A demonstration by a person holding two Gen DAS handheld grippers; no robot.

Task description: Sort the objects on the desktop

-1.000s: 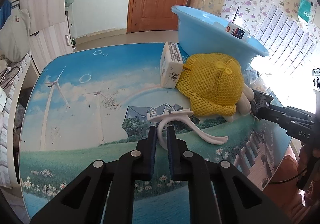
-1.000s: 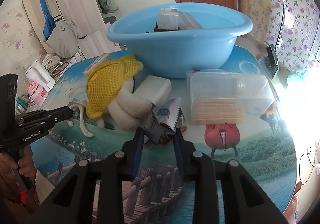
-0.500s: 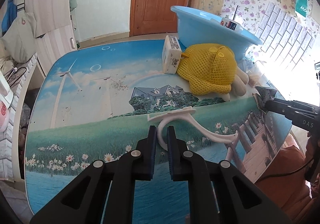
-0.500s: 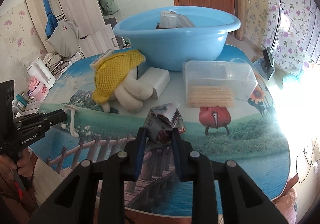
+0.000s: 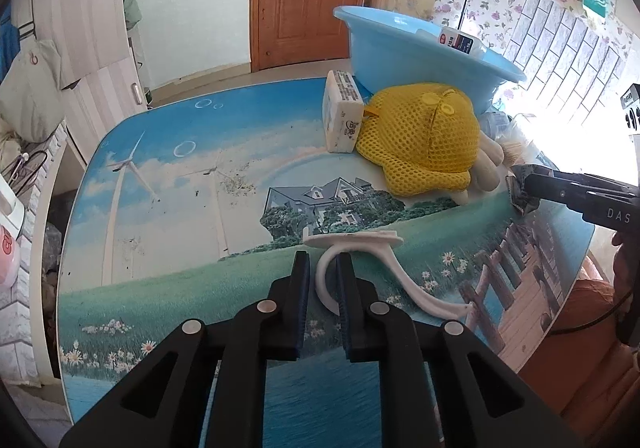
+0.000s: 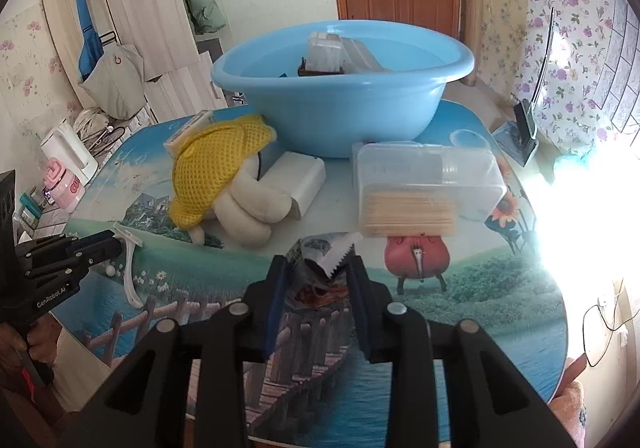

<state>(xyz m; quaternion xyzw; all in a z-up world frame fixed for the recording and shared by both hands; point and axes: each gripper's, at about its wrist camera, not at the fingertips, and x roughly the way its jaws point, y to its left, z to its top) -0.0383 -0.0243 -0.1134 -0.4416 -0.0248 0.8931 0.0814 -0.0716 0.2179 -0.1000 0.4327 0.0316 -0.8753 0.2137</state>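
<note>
My left gripper (image 5: 322,262) is shut on a white plastic hook (image 5: 352,244) and holds it above the table's near side; the hook also shows in the right wrist view (image 6: 129,260). My right gripper (image 6: 316,268) is shut on a crumpled snack packet (image 6: 324,260), lifted above the table; the packet shows at the right in the left wrist view (image 5: 520,188). A blue basin (image 6: 340,108) stands at the back and holds several items. A yellow mesh cap (image 6: 212,164) lies over a plush toy (image 6: 248,208).
A clear box of wooden sticks (image 6: 424,188) and a white box (image 6: 304,180) sit before the basin. A white carton (image 5: 342,116) stands beside the cap. A phone on a stand (image 6: 524,128) is at the table's right edge.
Both grippers have pulled back from the pile and risen, each carrying its object. The hook and the packet have left the table surface.
</note>
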